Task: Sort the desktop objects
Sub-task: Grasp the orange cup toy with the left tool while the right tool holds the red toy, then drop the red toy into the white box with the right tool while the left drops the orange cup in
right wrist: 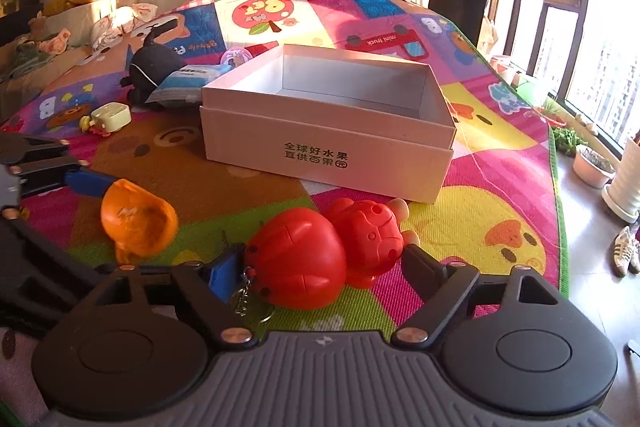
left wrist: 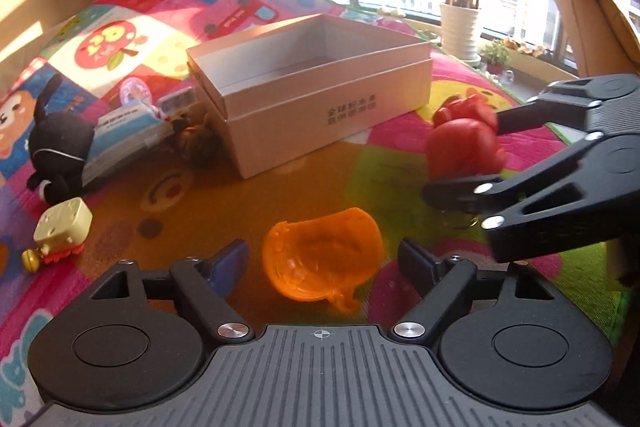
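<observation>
The open white cardboard box (right wrist: pixel 326 131) sits mid-mat on the quilted play mat (right wrist: pixel 500 187), its high near wall the likeliest snag: a toy carried in low would, I judge, knock the rim or shove the box. There is open mat between box and toys, and the mat's edge drops to tiled floor on the right.

The right gripper (right wrist: pixel 320 267) has its fingers spread wide around the red pig toy (right wrist: pixel 320 251), not closed on it. Its rounded halves and dangling keyring (right wrist: pixel 250 301) could let it roll or twist out of a squeeze.

The left gripper (left wrist: pixel 322 265) is equally wide open around the orange shell piece (left wrist: pixel 322 259), holding nothing; a thin curved rim may flip. The two grippers work close together and could collide.
</observation>
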Motion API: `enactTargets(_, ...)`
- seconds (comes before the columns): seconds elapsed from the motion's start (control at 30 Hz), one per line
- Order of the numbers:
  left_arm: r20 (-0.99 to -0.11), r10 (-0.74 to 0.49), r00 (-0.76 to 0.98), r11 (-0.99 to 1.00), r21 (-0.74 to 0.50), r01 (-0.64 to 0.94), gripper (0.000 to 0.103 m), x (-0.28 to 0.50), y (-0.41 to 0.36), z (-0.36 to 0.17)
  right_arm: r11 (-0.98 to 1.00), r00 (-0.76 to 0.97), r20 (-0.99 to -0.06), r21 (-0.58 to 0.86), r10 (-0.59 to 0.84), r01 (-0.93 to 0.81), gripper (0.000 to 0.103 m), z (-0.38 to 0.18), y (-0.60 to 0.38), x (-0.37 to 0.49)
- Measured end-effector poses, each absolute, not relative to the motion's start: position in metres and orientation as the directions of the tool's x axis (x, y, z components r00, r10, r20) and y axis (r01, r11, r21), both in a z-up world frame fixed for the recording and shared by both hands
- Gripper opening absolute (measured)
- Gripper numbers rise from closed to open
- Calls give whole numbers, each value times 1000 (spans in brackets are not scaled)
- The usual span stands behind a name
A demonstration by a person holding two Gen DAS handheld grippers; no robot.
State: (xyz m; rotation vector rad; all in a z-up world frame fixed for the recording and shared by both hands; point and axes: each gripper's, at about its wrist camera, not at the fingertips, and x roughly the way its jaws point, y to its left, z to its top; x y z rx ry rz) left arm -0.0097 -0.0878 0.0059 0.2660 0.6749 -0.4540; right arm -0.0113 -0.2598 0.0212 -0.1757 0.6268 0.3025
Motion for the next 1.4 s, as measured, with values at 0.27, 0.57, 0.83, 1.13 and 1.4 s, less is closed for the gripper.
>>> enactTargets(0.27,-627,-310,714,869,117,480,62,-26,-87,19,923,739,-620,-58,265,-380,84,48,-273,-26)
enactTargets(0.57,-360,-325,874,883,215,417,63,3,-92,111,921,930,-277,-237,242,-310,84,158,-290,-47)
enactTargets(0.83,-413,-314,855,887,192,419,64,94,-120,83,897,948,-262,-351,181,-268,84,158,-274,26)
enactTargets(1.13,-461,-286,840,933,67,354,89,76,-60,57,828,867,-465,-405,180,-389,84,94,-243,105)
enactTargets(1.4,-525,-207,825,963,39,266,95,37,-6,36,787,765,-629,-400,137,-470,84,65,-231,149)
